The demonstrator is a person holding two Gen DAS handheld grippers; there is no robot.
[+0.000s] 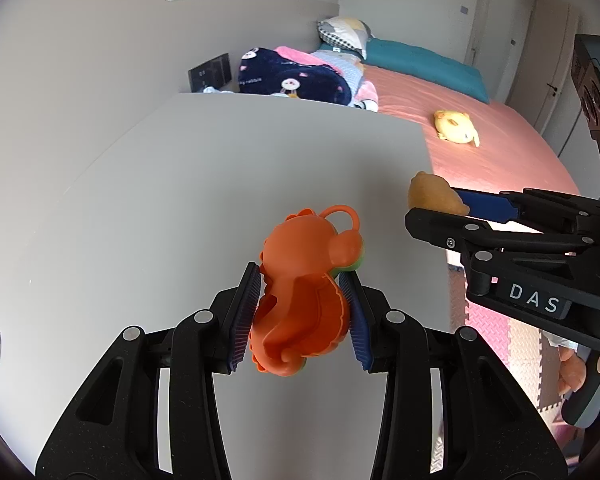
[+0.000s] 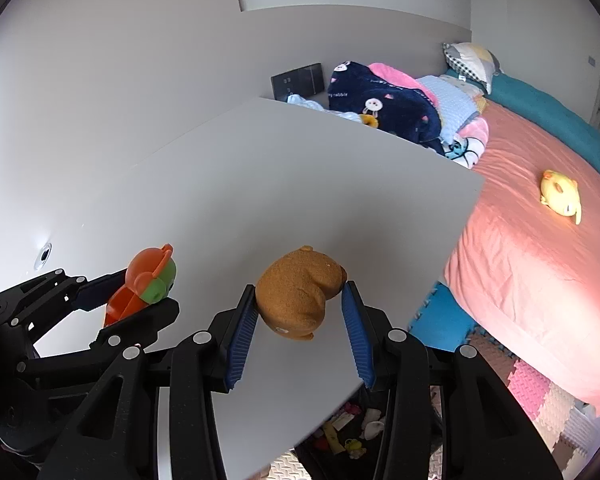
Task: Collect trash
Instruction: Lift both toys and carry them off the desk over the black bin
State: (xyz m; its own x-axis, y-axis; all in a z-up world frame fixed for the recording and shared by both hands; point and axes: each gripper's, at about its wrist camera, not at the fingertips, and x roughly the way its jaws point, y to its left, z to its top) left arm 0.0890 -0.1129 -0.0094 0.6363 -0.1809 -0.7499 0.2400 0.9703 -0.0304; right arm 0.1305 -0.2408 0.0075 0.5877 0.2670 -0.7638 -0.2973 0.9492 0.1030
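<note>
My left gripper (image 1: 305, 280) is shut on an orange plastic monkey toy (image 1: 308, 300) with a green underside, held above the white table (image 1: 180, 200). The toy also shows in the right wrist view (image 2: 148, 284), at the left in the left gripper (image 2: 140, 304). My right gripper (image 2: 300, 296) is shut on a brown plush bear (image 2: 300, 296), held over the table's front right part. In the left wrist view the bear (image 1: 434, 194) sits at the tip of the right gripper (image 1: 440, 204), off the table's right edge.
A bed with a pink sheet (image 2: 540, 272) stands to the right, with a yellow plush toy (image 2: 562, 196) on it and a heap of blankets (image 2: 388, 108) at its head. Below the table's front edge is a dark bin with several small toys (image 2: 348, 432). Foam floor mats (image 2: 540, 392) lie beside it.
</note>
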